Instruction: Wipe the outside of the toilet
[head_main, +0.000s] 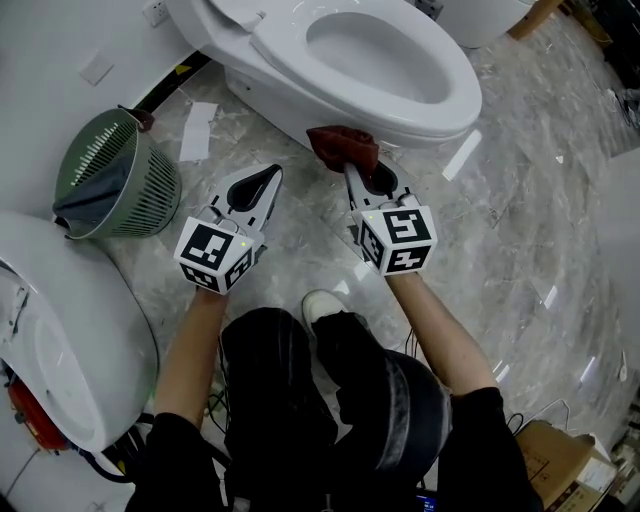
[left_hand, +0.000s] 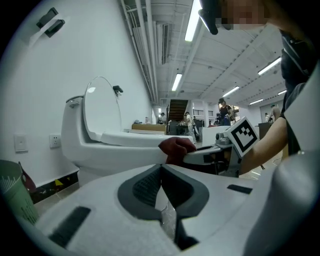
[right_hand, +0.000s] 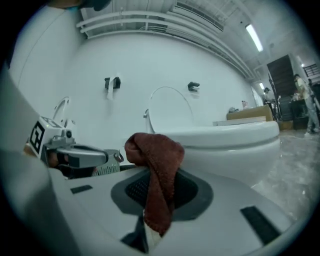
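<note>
Toilet (head_main: 290, 85): white, lid up, standing on marble floor (head_main: 500, 230). Cloth (head_main: 343, 147): reddish-brown, bunched against the bowl's outer wall just under the rim. Right gripper (head_main: 354, 168): jaws clamped on the cloth, one end hanging down between them. Left gripper (head_main: 272, 177): jaws closed together, nothing in them, just beside the right, short of the bowl. Basket (head_main: 120, 175): green, left of the toilet.

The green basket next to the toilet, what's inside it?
Inside the green basket a dark grey liner lies slumped across the opening, with bare ribbed wall above it. Anything under the liner, and the basket's bottom, is covered.
</note>
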